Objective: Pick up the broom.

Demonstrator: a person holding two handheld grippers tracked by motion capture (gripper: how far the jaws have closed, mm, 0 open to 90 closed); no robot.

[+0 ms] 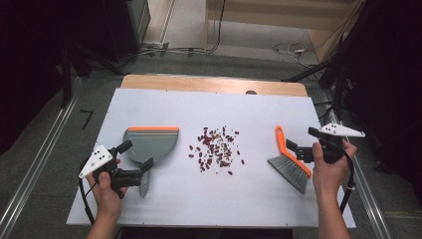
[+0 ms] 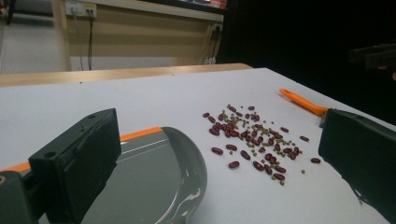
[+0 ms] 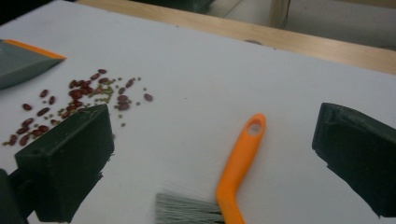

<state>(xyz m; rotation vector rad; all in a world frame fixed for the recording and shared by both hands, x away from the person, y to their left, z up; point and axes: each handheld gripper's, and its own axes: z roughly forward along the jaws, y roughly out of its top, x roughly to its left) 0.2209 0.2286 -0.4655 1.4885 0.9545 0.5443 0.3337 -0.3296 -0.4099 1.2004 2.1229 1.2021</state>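
Left gripper [image 1: 135,156] is held over the near-left part of the table [image 1: 164,204], jaws spread wide, nothing clamped. In the high view one jaw sits above the near edge of the grey dustpan [image 1: 149,144] and its handle; contact cannot be judged. The dustpan lies left of centre, orange lip on its far side. In the left gripper view the pan [image 2: 149,182] is seen between and below the jaws.

Right gripper [image 1: 300,145] is held at the right side of the table, jaws fully apart, nothing gripped. The brush [image 1: 290,162] lies just left of it, orange handle pointing to the far side, grey bristles nearer. In the right gripper view the handle [image 3: 240,163] is seen on the table between the open jaws, untouched by either.

Scattered beans [image 1: 216,149], dark red mixed with small greenish ones, are spread at table centre, between dustpan and brush, apart from both.
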